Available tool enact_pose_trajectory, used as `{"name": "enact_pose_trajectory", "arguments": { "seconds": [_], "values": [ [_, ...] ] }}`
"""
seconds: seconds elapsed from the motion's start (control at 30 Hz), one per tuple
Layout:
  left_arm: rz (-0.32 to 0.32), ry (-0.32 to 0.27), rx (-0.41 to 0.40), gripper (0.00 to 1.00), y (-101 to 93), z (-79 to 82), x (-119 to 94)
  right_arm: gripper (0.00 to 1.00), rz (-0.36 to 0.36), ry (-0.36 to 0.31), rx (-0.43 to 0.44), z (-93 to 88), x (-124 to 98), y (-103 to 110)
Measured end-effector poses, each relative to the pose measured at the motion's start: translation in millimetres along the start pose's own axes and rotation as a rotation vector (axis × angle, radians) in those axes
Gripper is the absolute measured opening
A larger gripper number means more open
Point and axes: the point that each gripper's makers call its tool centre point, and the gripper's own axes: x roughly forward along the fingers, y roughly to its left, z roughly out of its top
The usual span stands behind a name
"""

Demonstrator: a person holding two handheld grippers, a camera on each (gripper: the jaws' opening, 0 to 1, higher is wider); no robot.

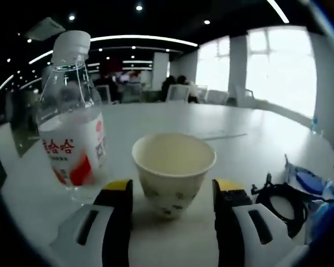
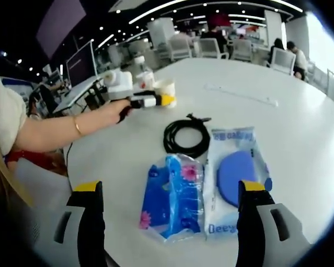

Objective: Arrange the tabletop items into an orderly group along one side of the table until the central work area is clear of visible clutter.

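In the left gripper view, the left gripper [image 1: 172, 194] stands with its jaws apart, and a small paper cup [image 1: 173, 171] sits upright on the white table [image 1: 222, 122] right between the two yellow-tipped jaws; whether the jaws touch the cup's sides I cannot tell. Just beyond the left jaw, to the left of the cup, a clear water bottle [image 1: 71, 119] with a white cap and a red-and-white label stands upright, close beside the cup. Off to the right of the right jaw lies a coiled black cable [image 1: 284, 203], and further right the edge of a clear packet with a blue pad [image 1: 312, 183] inside it.

In the right gripper view, the right gripper [image 2: 170, 214] holds nothing, its jaws wide apart and low over the table. Between the jaws and just ahead lie two packets side by side: a blue tissue pack [image 2: 172, 197] on the left and the clear packet with the blue pad on the right, their edges touching or overlapping. Just beyond them is the coiled black cable, touching the top edge of the packets. Further ahead and to the left, a person's hand [image 2: 114, 111] holds the left gripper out at the paper cup, with the water bottle just behind. A long thin clear strip [image 2: 242, 94] lies further off to the right.
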Motion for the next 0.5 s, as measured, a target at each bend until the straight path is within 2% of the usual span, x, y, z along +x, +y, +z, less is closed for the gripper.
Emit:
{"name": "enact_pose_trajectory", "arguments": {
  "seconds": [0.03,0.13,0.5],
  "values": [
    [-0.004,0.002,-0.002,0.61,-1.6,0.4,-0.9,0.99,-0.001,-0.001,0.001,0.1,-0.2,-0.2],
    [-0.036,0.006,-0.079,0.7,-10.3,2.5,-5.7,0.99,-0.011,-0.021,0.002,4.8,-2.8,-2.4],
    [-0.111,0.055,-0.031,0.86,-28.4,10.0,-32.9,0.99,-0.04,-0.083,0.045,16.9,-12.6,-11.6]
  ]
}}
